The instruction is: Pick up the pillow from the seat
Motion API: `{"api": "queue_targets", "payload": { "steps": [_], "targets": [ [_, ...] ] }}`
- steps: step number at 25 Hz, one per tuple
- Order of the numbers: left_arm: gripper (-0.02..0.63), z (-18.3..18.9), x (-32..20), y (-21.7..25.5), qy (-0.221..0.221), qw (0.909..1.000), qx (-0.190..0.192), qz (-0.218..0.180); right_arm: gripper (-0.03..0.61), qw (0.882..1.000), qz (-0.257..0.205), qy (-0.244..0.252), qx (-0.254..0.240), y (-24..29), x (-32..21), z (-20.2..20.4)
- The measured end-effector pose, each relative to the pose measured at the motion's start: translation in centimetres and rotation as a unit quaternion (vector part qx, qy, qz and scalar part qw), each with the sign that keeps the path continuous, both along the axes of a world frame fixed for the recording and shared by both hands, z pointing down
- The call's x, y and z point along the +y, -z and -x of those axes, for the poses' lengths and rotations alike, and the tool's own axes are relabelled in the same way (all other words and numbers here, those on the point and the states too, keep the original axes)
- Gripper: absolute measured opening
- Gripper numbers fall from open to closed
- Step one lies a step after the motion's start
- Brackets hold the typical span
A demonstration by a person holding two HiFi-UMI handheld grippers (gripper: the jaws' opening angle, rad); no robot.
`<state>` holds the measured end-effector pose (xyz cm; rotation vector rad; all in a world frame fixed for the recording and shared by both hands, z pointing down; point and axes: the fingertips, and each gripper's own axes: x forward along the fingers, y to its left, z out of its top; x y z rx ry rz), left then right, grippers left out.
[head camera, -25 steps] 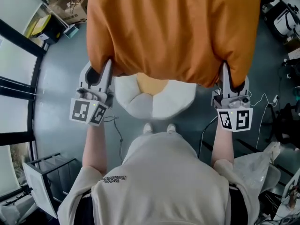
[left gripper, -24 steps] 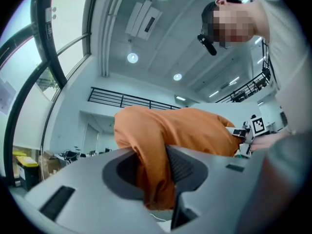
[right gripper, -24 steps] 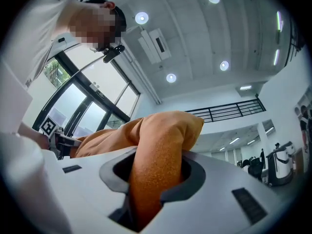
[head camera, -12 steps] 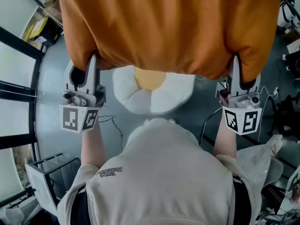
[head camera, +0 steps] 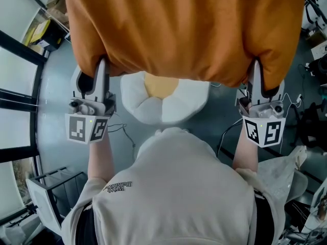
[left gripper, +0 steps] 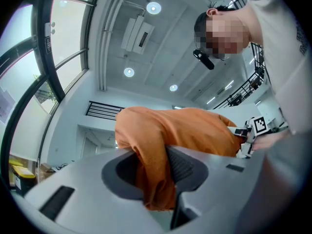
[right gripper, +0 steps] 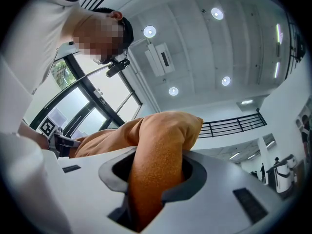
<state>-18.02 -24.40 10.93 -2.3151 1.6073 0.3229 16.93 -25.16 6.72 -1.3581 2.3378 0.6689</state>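
The big orange fabric pillow [head camera: 184,29] fills the top of the head view, hanging well above the white padded seat with a yellow centre [head camera: 153,106] on the grey floor [head camera: 61,101]. The pick-up looks essentially done. Probably only carrying it off remains, though the pillow's far edge runs out of frame. The left gripper [head camera: 100,68] pinches one near corner in its jaws and the right gripper [head camera: 254,70] pinches the other, with fabric bunched in each.
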Motion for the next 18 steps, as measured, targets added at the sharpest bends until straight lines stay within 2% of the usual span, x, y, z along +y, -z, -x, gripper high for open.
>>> {"api": "queue_targets", "payload": {
  "steps": [18],
  "targets": [
    [0.124, -0.7, 1.8, 0.9, -0.001, 1.0000, 0.001, -0.001, 0.149, 1.000, -0.013, -0.005, -0.001, 1.0, 1.6, -0.7]
  ]
}}
